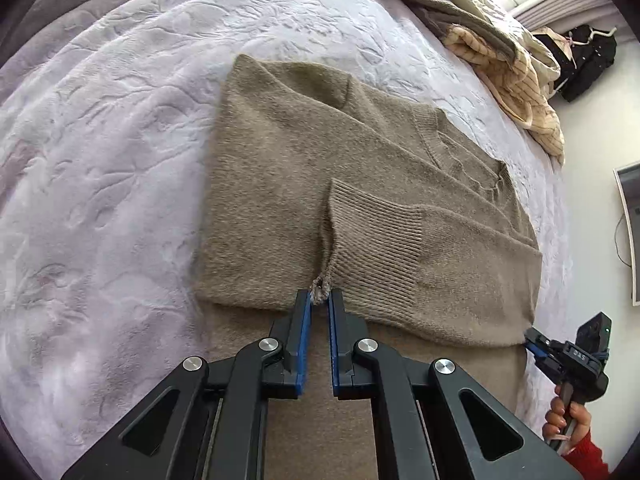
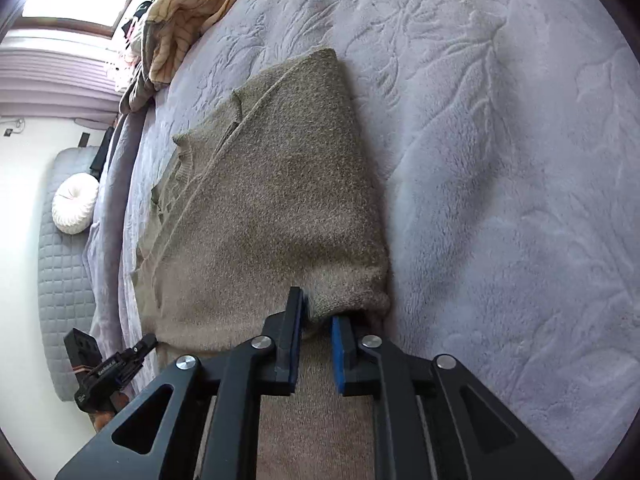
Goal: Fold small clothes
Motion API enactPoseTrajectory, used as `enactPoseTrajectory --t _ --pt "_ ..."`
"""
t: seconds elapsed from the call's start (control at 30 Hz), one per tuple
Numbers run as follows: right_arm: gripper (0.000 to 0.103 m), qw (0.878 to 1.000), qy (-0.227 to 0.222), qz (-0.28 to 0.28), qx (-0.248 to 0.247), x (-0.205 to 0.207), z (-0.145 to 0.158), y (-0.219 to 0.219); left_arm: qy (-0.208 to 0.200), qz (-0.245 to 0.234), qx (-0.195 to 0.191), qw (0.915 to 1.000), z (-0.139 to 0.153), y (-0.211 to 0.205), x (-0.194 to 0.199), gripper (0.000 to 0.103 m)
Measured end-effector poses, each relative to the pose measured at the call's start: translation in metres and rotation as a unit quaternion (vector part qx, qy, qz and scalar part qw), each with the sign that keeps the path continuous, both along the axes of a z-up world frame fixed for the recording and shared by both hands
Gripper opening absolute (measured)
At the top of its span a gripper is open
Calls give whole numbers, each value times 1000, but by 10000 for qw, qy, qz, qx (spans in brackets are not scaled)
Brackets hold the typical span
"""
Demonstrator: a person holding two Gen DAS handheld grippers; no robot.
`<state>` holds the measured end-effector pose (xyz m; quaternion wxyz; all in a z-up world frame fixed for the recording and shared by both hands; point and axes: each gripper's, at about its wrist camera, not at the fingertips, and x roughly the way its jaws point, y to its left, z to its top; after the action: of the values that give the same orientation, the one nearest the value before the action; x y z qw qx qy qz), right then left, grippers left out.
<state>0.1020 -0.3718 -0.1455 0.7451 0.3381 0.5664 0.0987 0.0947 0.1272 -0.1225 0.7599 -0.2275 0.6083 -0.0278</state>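
A taupe knit sweater (image 1: 320, 168) lies partly folded on a lavender plush blanket (image 1: 100, 160), one ribbed sleeve cuff (image 1: 372, 224) laid across its body. My left gripper (image 1: 320, 298) is shut on a small pinch of knit at the cuff's near corner. The right wrist view shows the sweater (image 2: 272, 200) with a thick folded corner resting between the fingers of my right gripper (image 2: 320, 312). Its jaws stand apart and do not squeeze the fabric. The right gripper (image 1: 530, 338) also shows at the sweater's right edge, held by a hand (image 1: 568, 420) in a red sleeve. The left gripper (image 2: 150, 344) shows at the sweater's left edge.
A heap of beige and striped clothes (image 1: 500, 48) sits at the bed's far right edge, and the same heap (image 2: 188, 12) shows in the right wrist view. The blanket (image 2: 500, 160) spreads wide beside the sweater. Off the bed lie a grey quilted mat (image 2: 60, 280) and a round white cushion (image 2: 76, 208).
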Motion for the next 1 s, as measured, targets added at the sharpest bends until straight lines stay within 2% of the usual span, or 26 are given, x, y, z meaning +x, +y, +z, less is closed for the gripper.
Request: enactPoseTrajectory --t 0.03,0.1,0.23,0.3,0.4,0.43,0.47,0.5,0.6,0.7,0.8,0.9,1.0 --pt "39 10000 -60 70 -19 -4 6 -1 6 66 230 9997 4 3 -2 8" --pt "47 9998 -168 42 -136 -12 16 -8 -32 101 520 9986 12 8 -4 8" --pt "47 9986 -145 -500 -12 -16 13 -36 -4 74 916 9958 22 5 -2 8" --pt "47 9966 -36 -786 238 -14 0 -47 -49 -19 919 9958 24 -1 0 8" --pt "47 9926 137 -904 795 -7 -22 -50 -37 -102 884 9960 22 -12 2 8" --pt "40 9915 253 -930 870 -4 -29 -48 -26 -122 871 9961 22 -15 2 8" --pt "25 9917 332 -909 844 -3 -31 -46 -15 -142 868 9961 22 -17 2 8" --pt "15 9930 340 -828 776 -1 -28 -44 -19 -162 867 9961 23 -22 3 8" --pt "15 9991 24 -413 71 3 -1 -35 -132 -264 889 9956 29 -28 2 8" --pt "15 9994 64 -67 -346 8 -2 -30 -205 -401 931 9946 32 -35 3 8" --pt "15 9988 206 -41 -449 13 -15 -27 -208 -477 873 9948 33 -43 5 8" --pt "15 9985 164 -17 -524 13 -16 -26 -276 -628 879 9938 30 -53 8 8" --pt "16 9984 139 34 -539 12 -16 -28 75 -698 1122 9912 2 -56 17 8"
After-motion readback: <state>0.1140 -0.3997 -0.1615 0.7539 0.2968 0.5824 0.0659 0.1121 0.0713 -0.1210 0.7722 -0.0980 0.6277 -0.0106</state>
